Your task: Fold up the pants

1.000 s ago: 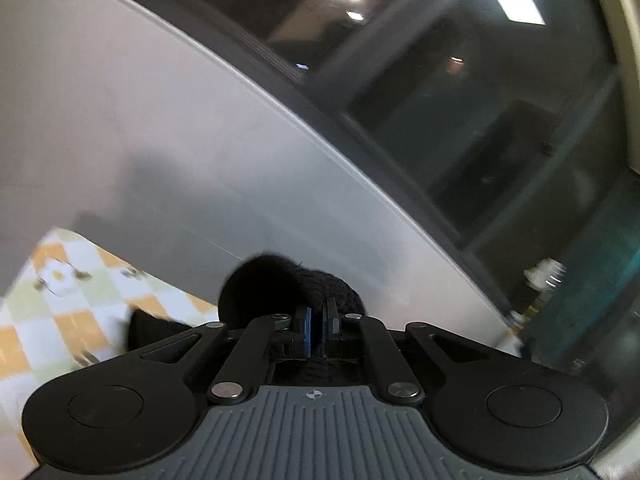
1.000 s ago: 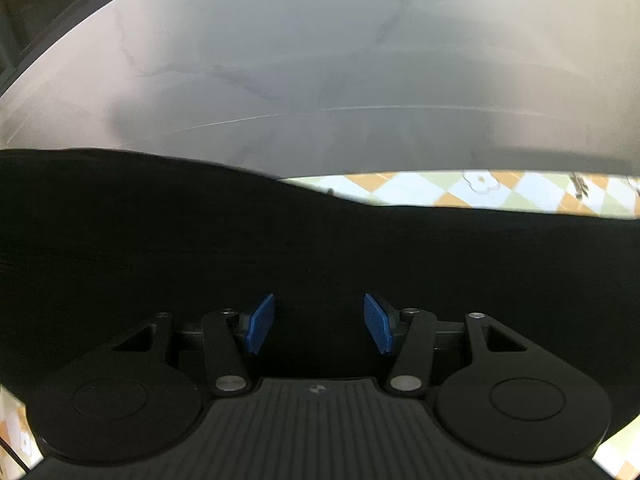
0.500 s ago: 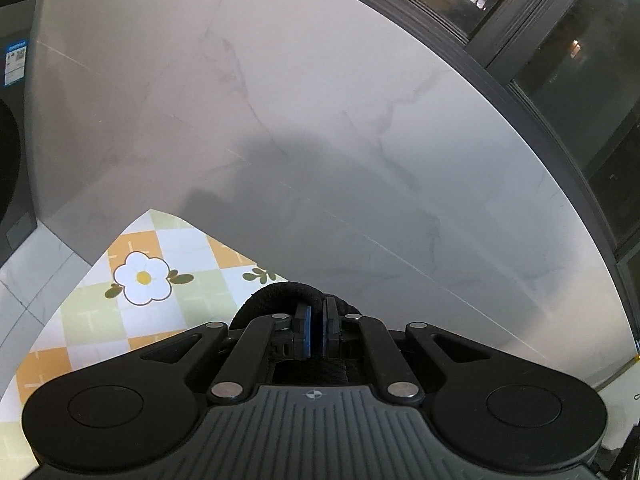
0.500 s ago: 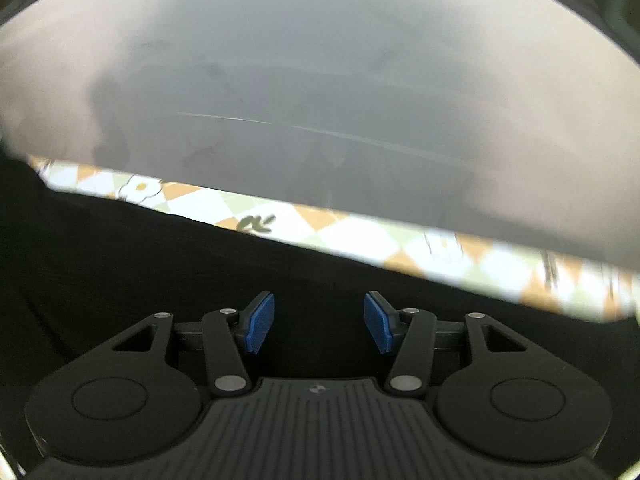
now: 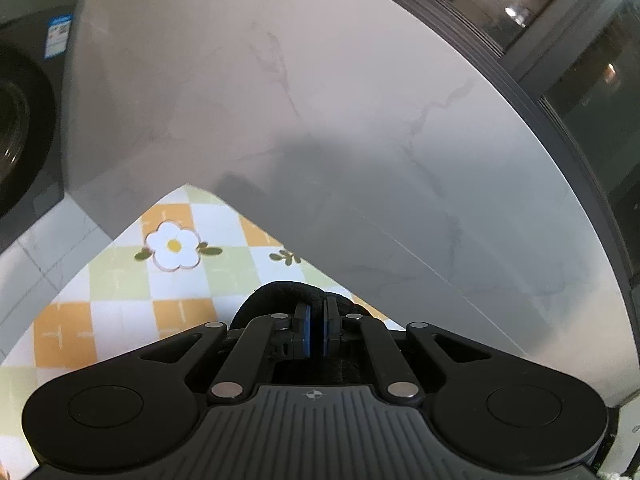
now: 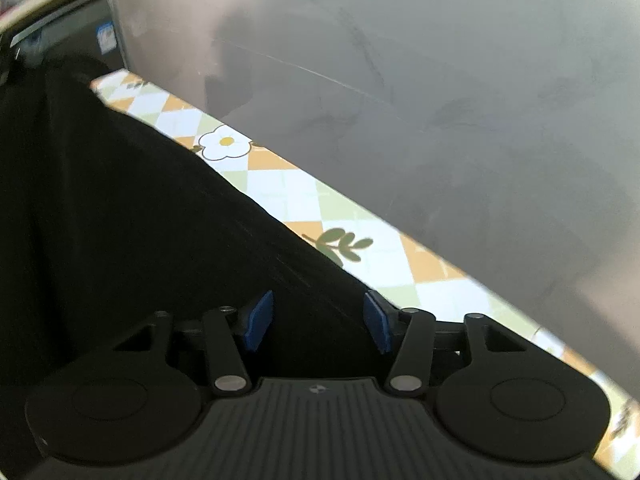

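The black pants [image 6: 120, 220] spread over the checked, flower-print tablecloth [image 6: 288, 196] and fill the left and lower part of the right wrist view. My right gripper [image 6: 318, 322] hovers over their edge. Its jaws are closing, dark fabric lies between the blue pads, and the pads do not press on it. In the left wrist view my left gripper [image 5: 316, 330] is shut on a bunched fold of the black pants [image 5: 276, 294], held just above the tablecloth [image 5: 120, 300] near the wall.
A grey marble wall [image 5: 320, 120] rises right behind the table's far edge. A dark washing machine [image 5: 20, 120] stands at the left, with a dark window frame [image 5: 580, 80] at the upper right. Pale floor tiles [image 5: 36, 248] show beside the table corner.
The left gripper has tipped down toward the table with its fold, so more tablecloth shows. The right gripper has rolled, so the pants' edge now slants, and its jaws stand slightly narrower.
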The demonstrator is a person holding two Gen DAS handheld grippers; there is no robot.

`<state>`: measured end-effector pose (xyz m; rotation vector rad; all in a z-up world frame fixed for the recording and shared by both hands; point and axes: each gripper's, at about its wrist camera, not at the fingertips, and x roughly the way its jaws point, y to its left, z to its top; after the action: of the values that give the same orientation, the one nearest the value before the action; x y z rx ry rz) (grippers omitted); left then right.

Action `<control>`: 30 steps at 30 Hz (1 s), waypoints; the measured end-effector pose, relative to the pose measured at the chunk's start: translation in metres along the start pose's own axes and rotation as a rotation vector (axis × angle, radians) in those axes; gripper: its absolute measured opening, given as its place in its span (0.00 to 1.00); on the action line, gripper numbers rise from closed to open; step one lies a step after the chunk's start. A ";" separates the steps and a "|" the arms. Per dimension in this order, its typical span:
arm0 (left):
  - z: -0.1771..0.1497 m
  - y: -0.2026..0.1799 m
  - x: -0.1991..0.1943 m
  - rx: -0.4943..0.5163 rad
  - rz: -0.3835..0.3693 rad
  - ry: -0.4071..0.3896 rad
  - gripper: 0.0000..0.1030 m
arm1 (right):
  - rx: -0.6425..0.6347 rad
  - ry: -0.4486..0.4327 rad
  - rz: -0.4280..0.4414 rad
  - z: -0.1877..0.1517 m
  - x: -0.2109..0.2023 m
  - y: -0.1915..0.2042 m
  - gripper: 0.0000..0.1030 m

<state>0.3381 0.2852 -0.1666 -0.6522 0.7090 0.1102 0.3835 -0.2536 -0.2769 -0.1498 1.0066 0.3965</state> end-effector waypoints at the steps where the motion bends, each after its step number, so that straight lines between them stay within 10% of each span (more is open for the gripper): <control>1: -0.001 0.002 -0.002 -0.013 -0.001 0.003 0.06 | 0.043 0.011 0.030 0.000 0.000 -0.005 0.45; 8: -0.009 0.011 -0.008 -0.044 0.010 0.016 0.06 | 0.097 -0.018 0.035 -0.004 -0.017 -0.008 0.10; 15: -0.012 -0.005 -0.016 0.030 -0.038 0.000 0.07 | 0.081 -0.207 -0.208 -0.015 -0.075 0.021 0.08; 30: -0.005 -0.022 0.062 0.171 0.105 0.059 0.11 | 0.080 -0.068 -0.343 0.007 -0.013 0.011 0.08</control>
<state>0.3892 0.2573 -0.1974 -0.4557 0.8008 0.1260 0.3786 -0.2444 -0.2620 -0.2315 0.9077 0.0482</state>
